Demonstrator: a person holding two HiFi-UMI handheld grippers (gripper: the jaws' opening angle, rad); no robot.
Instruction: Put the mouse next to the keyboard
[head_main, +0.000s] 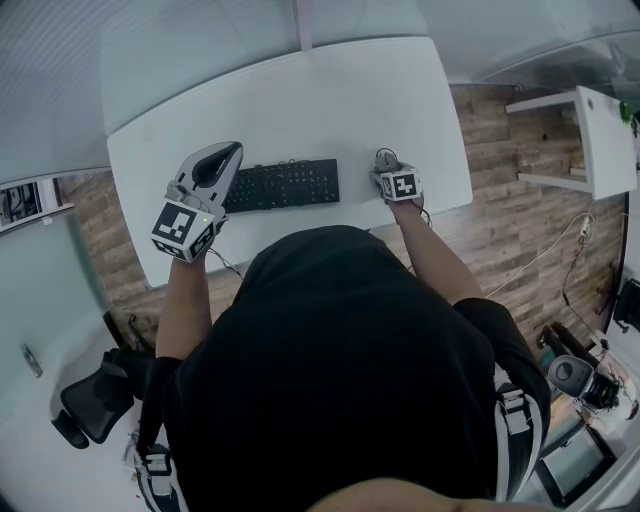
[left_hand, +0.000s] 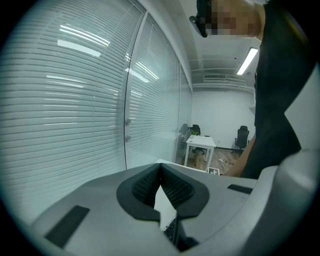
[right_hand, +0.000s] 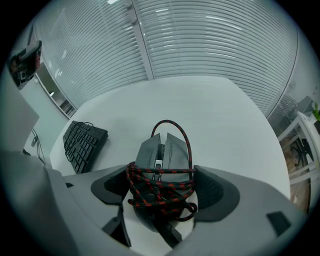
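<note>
Left gripper (head_main: 225, 152) hangs over the keyboard's (head_main: 283, 184) left end, jaws shut, nothing in them. Right of the keyboard, a gap away, right gripper (right_hand: 162, 187) is clamped on the mouse (right_hand: 161, 155), nose pointing away, cord (right_hand: 172, 122) wrapped round it. Looks like it needs shifting left.

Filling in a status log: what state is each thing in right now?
left gripper: shut, empty, raised off the table
right gripper: shut on the mouse
mouse: gripped, cord wound round it
keyboard: flat on the table, untouched
</note>
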